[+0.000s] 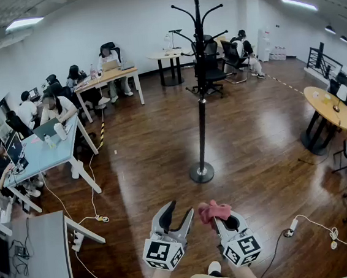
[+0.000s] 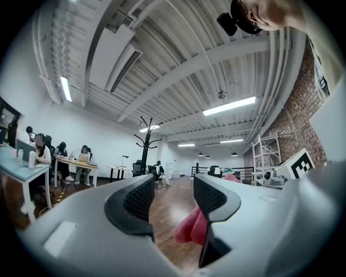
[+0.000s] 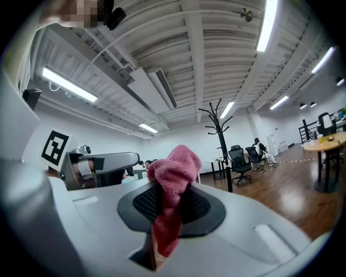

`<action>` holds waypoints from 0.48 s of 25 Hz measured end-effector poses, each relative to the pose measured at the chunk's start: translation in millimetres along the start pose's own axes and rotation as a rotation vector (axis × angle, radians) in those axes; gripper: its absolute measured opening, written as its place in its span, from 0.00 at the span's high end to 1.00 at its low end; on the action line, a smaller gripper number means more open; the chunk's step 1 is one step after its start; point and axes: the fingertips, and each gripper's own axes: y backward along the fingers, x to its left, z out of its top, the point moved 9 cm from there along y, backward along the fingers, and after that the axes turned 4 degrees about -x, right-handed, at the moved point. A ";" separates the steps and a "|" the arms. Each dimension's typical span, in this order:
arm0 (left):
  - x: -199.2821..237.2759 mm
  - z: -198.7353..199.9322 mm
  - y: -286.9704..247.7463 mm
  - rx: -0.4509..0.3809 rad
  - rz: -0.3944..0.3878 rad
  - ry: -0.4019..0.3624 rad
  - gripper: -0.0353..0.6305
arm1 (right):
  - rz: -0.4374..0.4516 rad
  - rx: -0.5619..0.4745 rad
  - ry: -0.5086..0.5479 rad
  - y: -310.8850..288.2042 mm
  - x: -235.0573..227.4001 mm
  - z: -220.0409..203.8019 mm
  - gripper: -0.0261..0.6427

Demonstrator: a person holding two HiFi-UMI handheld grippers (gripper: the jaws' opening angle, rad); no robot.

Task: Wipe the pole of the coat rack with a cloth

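So the right claw (image 1: 221, 219) is clamped on the pink cloth (image 1: 213, 210), the left claw (image 1: 178, 211) gapes empty, and the pole (image 1: 203, 129) stands far ahead, so I'd call this the approach step, and next means closing in and pressing cloth to pole.

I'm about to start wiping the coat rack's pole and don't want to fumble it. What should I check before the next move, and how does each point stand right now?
1. Crumpled pink cloth clamped in the right gripper: ok, jaws shut on it.
2. Left gripper free to steady: ok, jaws apart, nothing between them.
3. Black metal coat rack upright on its round base: ok.
4. Cloth touching the pole: not ok, the rack stands apart, ahead across the dark wooden floor.
5. Base heavy enough not to tip under wiping: cannot tell.
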 end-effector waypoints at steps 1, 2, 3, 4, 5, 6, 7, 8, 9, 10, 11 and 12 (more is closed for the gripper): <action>-6.1 -0.9 -12.5 0.004 0.004 0.011 0.64 | 0.001 -0.003 -0.002 0.7 -13.6 1.7 0.88; -12.6 -2.0 -25.1 0.007 0.005 0.020 0.64 | 0.000 -0.005 -0.005 1.4 -27.7 3.2 0.88; -19.5 -3.8 -37.9 0.010 0.001 0.025 0.64 | -0.006 -0.004 -0.010 1.9 -42.7 4.4 0.88; -26.5 -6.1 -50.8 0.014 -0.009 0.024 0.64 | -0.017 -0.001 -0.017 2.1 -58.2 5.0 0.88; -33.0 -7.8 -63.0 0.018 -0.019 0.018 0.64 | -0.030 0.005 -0.026 2.0 -73.6 5.3 0.88; -38.3 -8.1 -73.8 0.022 -0.022 0.009 0.64 | -0.042 0.013 -0.034 1.9 -87.9 5.2 0.88; -42.1 -8.0 -82.4 0.025 -0.017 0.002 0.64 | -0.048 0.024 -0.039 2.2 -100.5 5.0 0.88; -44.3 -8.4 -89.1 0.027 -0.005 -0.002 0.65 | -0.049 0.036 -0.040 2.9 -111.5 4.2 0.88; -44.8 -9.4 -94.8 0.030 0.010 -0.001 0.66 | -0.048 0.050 -0.039 3.1 -121.4 2.9 0.88; -43.7 -11.2 -100.3 0.037 0.022 0.002 0.66 | -0.048 0.063 -0.041 2.2 -130.5 1.1 0.88; -41.2 -14.3 -105.8 0.047 0.031 0.006 0.67 | -0.050 0.073 -0.047 0.1 -138.5 -1.1 0.88; -37.5 -18.5 -111.0 0.059 0.035 0.009 0.67 | -0.053 0.080 -0.057 -2.9 -145.1 -4.0 0.88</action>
